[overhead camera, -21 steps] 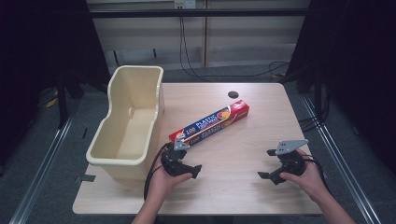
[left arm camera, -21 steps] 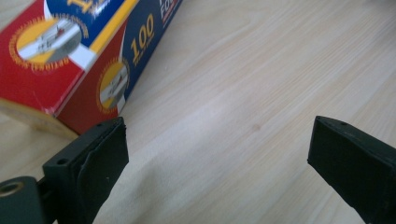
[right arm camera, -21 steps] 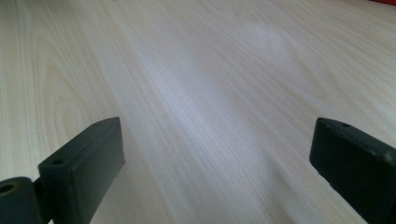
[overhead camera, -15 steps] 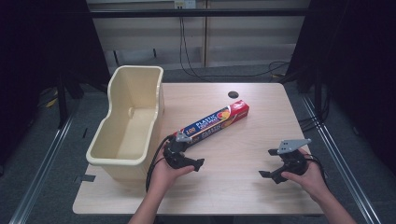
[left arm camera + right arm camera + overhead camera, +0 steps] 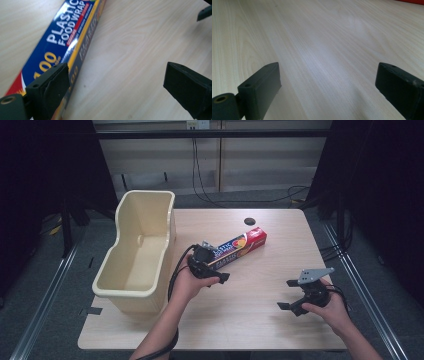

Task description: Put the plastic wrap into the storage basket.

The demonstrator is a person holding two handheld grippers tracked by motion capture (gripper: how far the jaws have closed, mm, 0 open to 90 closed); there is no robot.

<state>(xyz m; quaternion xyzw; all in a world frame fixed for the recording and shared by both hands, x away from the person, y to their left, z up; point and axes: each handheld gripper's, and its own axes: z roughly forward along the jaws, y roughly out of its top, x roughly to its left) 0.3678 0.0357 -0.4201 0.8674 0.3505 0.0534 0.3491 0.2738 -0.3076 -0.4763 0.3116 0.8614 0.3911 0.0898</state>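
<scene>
A long box of plastic food wrap (image 5: pixel 241 243), blue, yellow and red, lies at a slant on the middle of the wooden table. My left gripper (image 5: pixel 218 266) is at its near left end, pointing right, jaws wide open. In the left gripper view the box (image 5: pixel 67 32) runs along the left side; the left jaw overlaps its near end, while the right jaw is over bare wood, and my left gripper (image 5: pixel 116 82) holds nothing. My right gripper (image 5: pixel 287 294) sits open at the table's near right, and in its own view my right gripper (image 5: pixel 328 82) has bare wood between its jaws.
A cream plastic tub (image 5: pixel 170 227), empty inside, stands along the table's left edge, close to my left hand. A small black round spot (image 5: pixel 249 221) marks the table behind the box. Cables trail across the floor beyond the far edge.
My left gripper has moved away from the near edge and right, up to the near end of the food wrap box. The right gripper has stayed where it was.
</scene>
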